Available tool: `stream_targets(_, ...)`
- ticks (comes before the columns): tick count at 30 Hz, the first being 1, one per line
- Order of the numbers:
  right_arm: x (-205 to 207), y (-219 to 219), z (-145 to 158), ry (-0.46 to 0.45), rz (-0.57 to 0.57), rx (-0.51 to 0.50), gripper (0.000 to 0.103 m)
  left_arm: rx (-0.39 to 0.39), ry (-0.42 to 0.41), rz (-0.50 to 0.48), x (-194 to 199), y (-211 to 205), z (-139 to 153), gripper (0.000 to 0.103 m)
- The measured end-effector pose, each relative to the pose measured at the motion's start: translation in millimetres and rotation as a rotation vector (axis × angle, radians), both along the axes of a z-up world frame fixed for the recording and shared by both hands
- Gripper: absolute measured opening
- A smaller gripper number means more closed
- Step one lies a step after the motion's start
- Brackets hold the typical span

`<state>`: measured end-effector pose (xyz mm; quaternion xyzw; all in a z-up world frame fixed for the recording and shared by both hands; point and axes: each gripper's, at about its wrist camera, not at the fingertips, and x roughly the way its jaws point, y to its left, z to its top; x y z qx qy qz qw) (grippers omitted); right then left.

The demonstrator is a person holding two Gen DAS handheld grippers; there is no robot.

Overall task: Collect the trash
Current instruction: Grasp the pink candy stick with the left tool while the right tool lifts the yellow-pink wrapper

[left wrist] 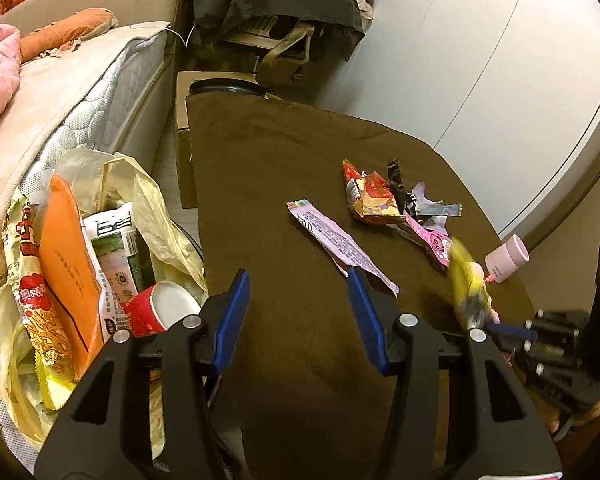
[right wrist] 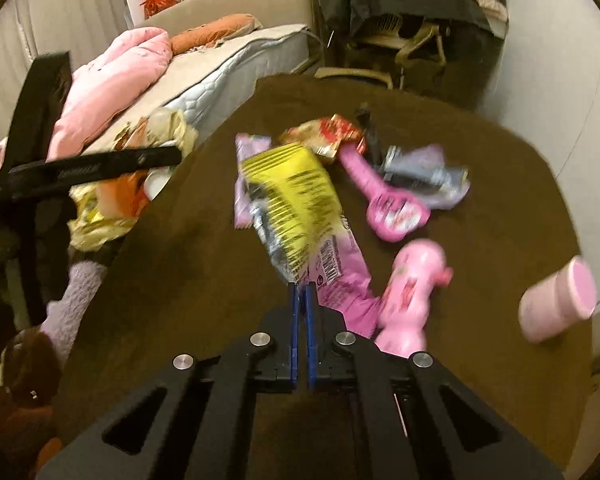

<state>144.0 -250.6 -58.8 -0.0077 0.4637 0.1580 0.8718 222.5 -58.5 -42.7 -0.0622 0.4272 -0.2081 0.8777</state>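
Right gripper clamped on a yellow wrapper above the table; left gripper spread and empty.

The right gripper (right wrist: 302,288) had its jaws pinched together on the lower end of the yellow wrapper (right wrist: 290,196), which was lifted off the brown-covered table (right wrist: 500,184) and blurred; its long axis ran straight out from the fingertips, free end toward the far edge. The left gripper (left wrist: 296,304) stood with jaws parted, nothing between them, near the table's left edge. A long lilac wrapper (left wrist: 340,240) lay flat, long axis diagonal across the cloth. Red, black and pink wrappers (left wrist: 396,200) were heaped toward the right edge. A pink bottle (left wrist: 506,258) lay on its side at that edge. A full trash bag (left wrist: 100,240) sat beside the left edge.
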Motion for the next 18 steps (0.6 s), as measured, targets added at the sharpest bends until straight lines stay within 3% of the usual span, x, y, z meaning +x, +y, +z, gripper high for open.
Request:
stream_targets(3,-10.8,4.0,-5.7,0.008,0.026,-0.012,0.01,-0.003,0.0,0.004,-1.2,2.0,-0.3,0.048)
stream_targets(4,-13.2,4.2,-5.8,0.006,0.041,-0.006,0.027,-0.005,0.0,0.005,-1.4,3.1,-0.1,0.048)
stream_targets(5,-16.3,4.4,-4.2,0.004,0.07,0.02,0.054,-0.006,-0.002,0.008,-1.7,5.0,0.1,0.048)
stream_targets(6,-18.9,4.7,-2.4,-0.001,0.095,0.049,0.064,-0.007,-0.003,0.011,-3.2,7.2,0.1,0.048)
stream_targets(8,-21.0,5.9,0.8,-0.003,0.12,0.06,0.066,-0.009,-0.003,0.018,-3.8,11.1,0.0,0.048)
stream_targets(12,-15.5,12.1,8.7,-0.057,0.131,-0.025,0.066,-0.021,0.004,0.037,-3.1,18.9,-1.7,0.048)
stream_targets(18,36.6,10.4,-7.2,-0.018,0.192,0.027,0.066,-0.034,0.014,0.031,-5.1,17.4,-1.9,0.048)
